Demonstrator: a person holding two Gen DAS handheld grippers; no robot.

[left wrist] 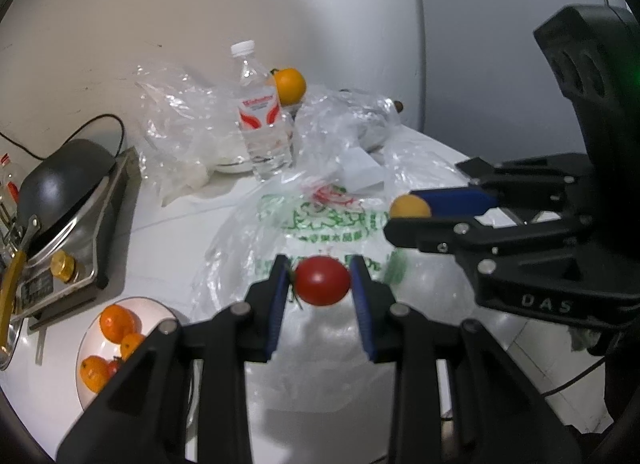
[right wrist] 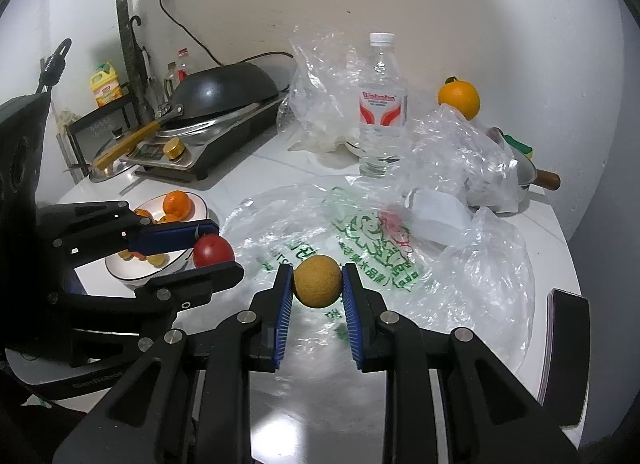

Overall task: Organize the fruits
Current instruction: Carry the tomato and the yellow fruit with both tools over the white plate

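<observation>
My left gripper (left wrist: pixel 322 282) is shut on a red tomato (left wrist: pixel 323 281), held above the printed plastic bag (left wrist: pixel 320 220). The tomato also shows in the right wrist view (right wrist: pixel 213 250). My right gripper (right wrist: pixel 317 282) is shut on a small tan round fruit (right wrist: pixel 317 281), also above the bag; this fruit shows in the left wrist view (left wrist: pixel 409 207). A white plate (left wrist: pixel 154 310) with several small oranges (left wrist: pixel 117 322) sits at the lower left; it also shows in the right wrist view (right wrist: pixel 136 274). A large orange (left wrist: pixel 290 85) sits at the back by the wall.
A water bottle (left wrist: pixel 262 112) stands at the back among crumpled clear bags (left wrist: pixel 180 124). A black wok (right wrist: pixel 224 90) rests on a stove (right wrist: pixel 208 160) at the left. A pot with a wooden handle (right wrist: pixel 546 180) lies at the right. The counter edge runs along the right.
</observation>
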